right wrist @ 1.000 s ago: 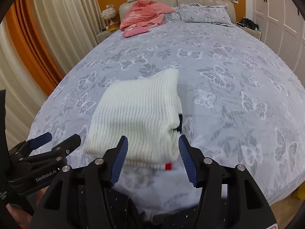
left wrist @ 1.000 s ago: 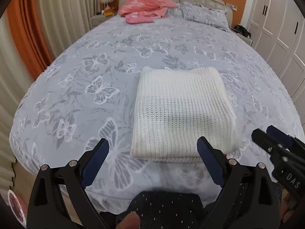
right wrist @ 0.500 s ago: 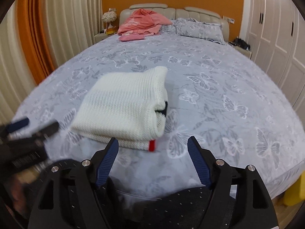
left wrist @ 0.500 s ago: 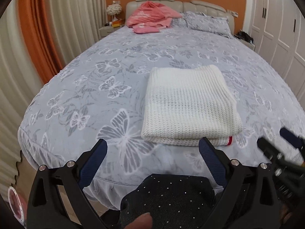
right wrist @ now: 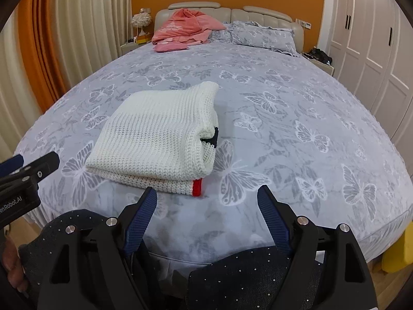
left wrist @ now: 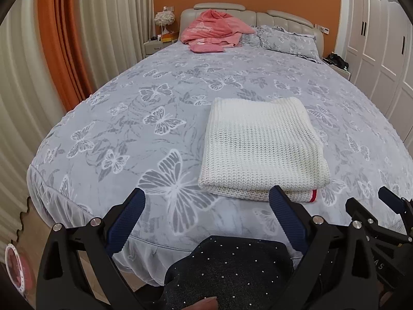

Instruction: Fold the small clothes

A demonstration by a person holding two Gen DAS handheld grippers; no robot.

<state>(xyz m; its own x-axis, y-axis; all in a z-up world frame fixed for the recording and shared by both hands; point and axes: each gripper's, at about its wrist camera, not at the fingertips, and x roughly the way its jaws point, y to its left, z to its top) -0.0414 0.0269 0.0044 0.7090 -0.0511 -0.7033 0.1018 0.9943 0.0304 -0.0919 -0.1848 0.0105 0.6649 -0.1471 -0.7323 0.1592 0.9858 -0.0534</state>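
A white knitted garment (left wrist: pixel 260 149) (right wrist: pixel 160 137) lies folded into a flat rectangle near the front edge of the bed, with a red strip at its near right corner and a dark patch in its right fold. My left gripper (left wrist: pixel 207 202) hovers open just in front of its near edge, nothing between the blue pads. My right gripper (right wrist: pixel 207 199) sits in front of the garment's red corner, jaws still opening, with nothing between them. Each gripper shows at the edge of the other's view.
The bed (left wrist: pixel 129 139) has a grey butterfly cover. Pink clothes (left wrist: pixel 214 29) and pillows (left wrist: pixel 286 40) lie at the headboard. Curtains (left wrist: pixel 51 51) hang on the left, white wardrobe doors (left wrist: pixel 382 38) stand on the right. The person's dark speckled trousers (left wrist: pixel 232 271) fill the bottom.
Both grippers have drawn back from the folded garment toward the bed's front edge. The right gripper's jaws, which flanked the garment's near edge, have widened and now stand clear of it.
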